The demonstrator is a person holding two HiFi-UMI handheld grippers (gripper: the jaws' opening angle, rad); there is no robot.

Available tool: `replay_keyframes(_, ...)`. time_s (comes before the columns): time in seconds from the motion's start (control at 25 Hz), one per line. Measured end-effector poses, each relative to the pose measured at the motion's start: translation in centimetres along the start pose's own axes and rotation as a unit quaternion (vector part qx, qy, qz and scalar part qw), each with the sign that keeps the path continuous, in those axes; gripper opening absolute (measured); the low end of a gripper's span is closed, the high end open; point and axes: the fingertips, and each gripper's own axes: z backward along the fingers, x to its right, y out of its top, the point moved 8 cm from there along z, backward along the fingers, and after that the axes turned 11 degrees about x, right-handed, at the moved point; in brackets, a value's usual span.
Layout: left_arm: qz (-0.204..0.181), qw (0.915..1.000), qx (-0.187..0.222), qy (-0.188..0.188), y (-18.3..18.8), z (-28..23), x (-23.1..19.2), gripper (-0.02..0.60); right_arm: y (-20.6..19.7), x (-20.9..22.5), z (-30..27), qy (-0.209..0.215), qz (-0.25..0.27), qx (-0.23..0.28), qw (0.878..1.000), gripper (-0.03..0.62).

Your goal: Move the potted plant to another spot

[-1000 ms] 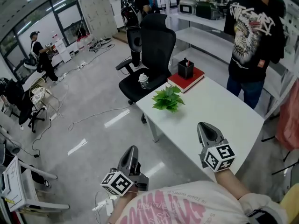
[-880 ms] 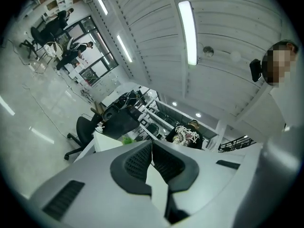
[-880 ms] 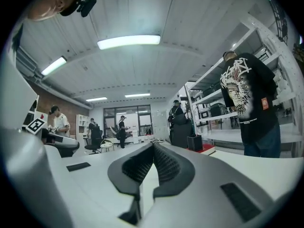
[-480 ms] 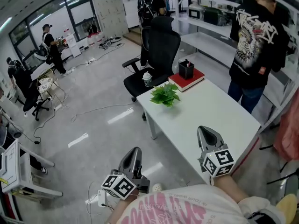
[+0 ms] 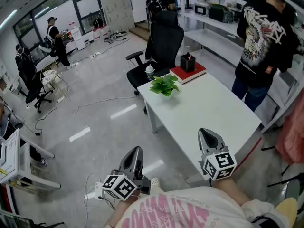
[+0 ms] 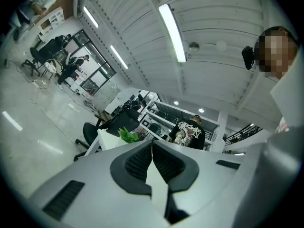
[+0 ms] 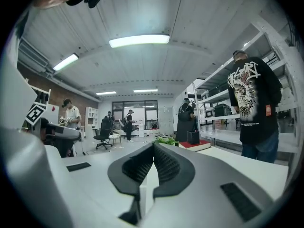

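Left gripper [image 5: 135,152] and right gripper [image 5: 207,135] are held clenched on nothing, well apart from the potted plant [image 5: 164,85] at the table's [image 5: 209,110] far corner (near the red book [image 5: 189,73]), so a closed-jaw arrival could tip it off the edge.

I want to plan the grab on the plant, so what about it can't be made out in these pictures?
Head view: the potted plant hides its pot under its own leaves.
Left gripper view: only leaf tips show; the left claw covers the rest.
Right gripper view: the plant is tiny, its base behind the right claw.
Head view: what the black box on the red book holds is too small.
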Motion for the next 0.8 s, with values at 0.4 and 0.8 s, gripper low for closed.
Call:
replay_keyframes(0.4,-0.008,0.9999,-0.001,0.009,-1.4,3.2,2.9,0.026,-0.9,0.8,4.6,-0.005,-0.046,-0.013,0.999,0.014)
replay_keyframes(0.8,-0.013,0.9998,0.005,0.011,-1.6,5.2,4.3,0.026,-1.0,0.4,7.0,-0.002,-0.044,-0.017,0.999,0.014)
